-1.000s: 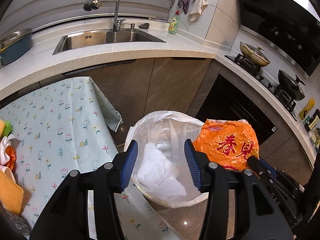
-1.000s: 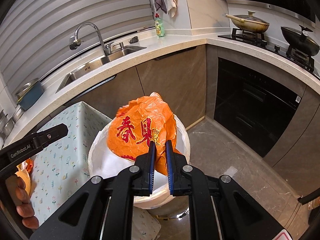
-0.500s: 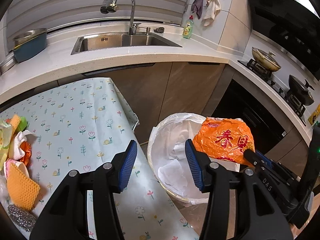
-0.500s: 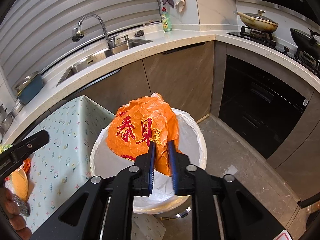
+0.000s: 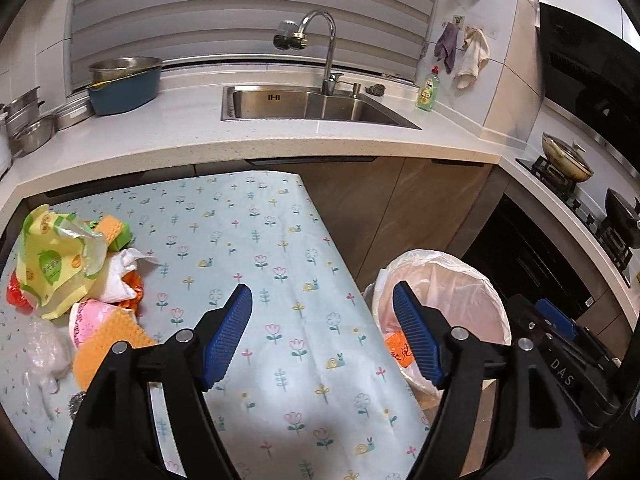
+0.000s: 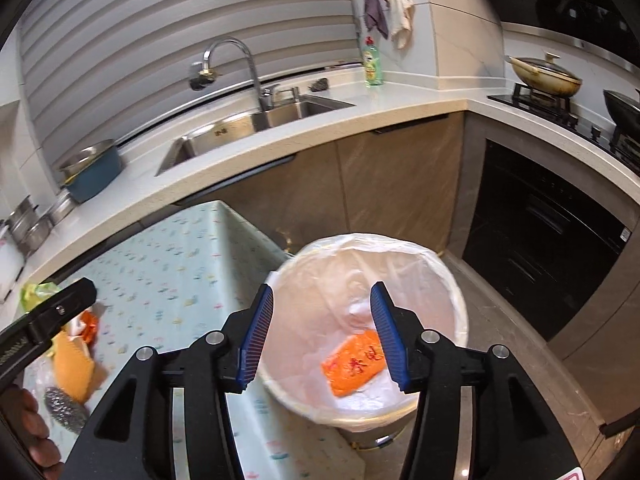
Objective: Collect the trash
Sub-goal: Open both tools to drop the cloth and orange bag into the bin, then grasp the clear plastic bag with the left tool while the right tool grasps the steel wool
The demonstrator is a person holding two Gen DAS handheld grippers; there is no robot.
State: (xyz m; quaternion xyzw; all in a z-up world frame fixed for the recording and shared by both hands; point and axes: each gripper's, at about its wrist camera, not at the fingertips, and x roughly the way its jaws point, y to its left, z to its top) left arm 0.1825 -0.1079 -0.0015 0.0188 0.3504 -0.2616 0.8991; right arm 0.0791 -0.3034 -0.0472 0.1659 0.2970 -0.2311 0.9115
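Note:
A bin with a white liner (image 6: pixel 456 280) stands on the floor beside the table; it also shows in the left wrist view (image 5: pixel 492 292). An orange bag with red characters (image 6: pixel 354 362) lies inside it, partly seen in the left wrist view (image 5: pixel 398 354). My right gripper (image 6: pixel 322 332) is open and empty above the bin. My left gripper (image 5: pixel 322 336) is open and empty above the floral tablecloth (image 5: pixel 256 248). A pile of trash lies at the table's left: a yellow-green wrapper (image 5: pixel 52 260), white tissue (image 5: pixel 120 276), an orange sponge (image 5: pixel 106 350) and a clear bag (image 5: pixel 44 354).
A steel scrubber (image 6: pixel 66 406) lies by the pile. Behind is a counter with a sink (image 5: pixel 308 106), faucet, blue basin (image 5: pixel 124 88) and soap bottle (image 5: pixel 427 90). A stove with pans (image 5: pixel 566 160) and a dark oven (image 6: pixel 552 240) are to the right.
My right gripper opened and the orange bag dropped into the bin. My left gripper swung left, from over the bin to over the table, bringing the trash pile into view.

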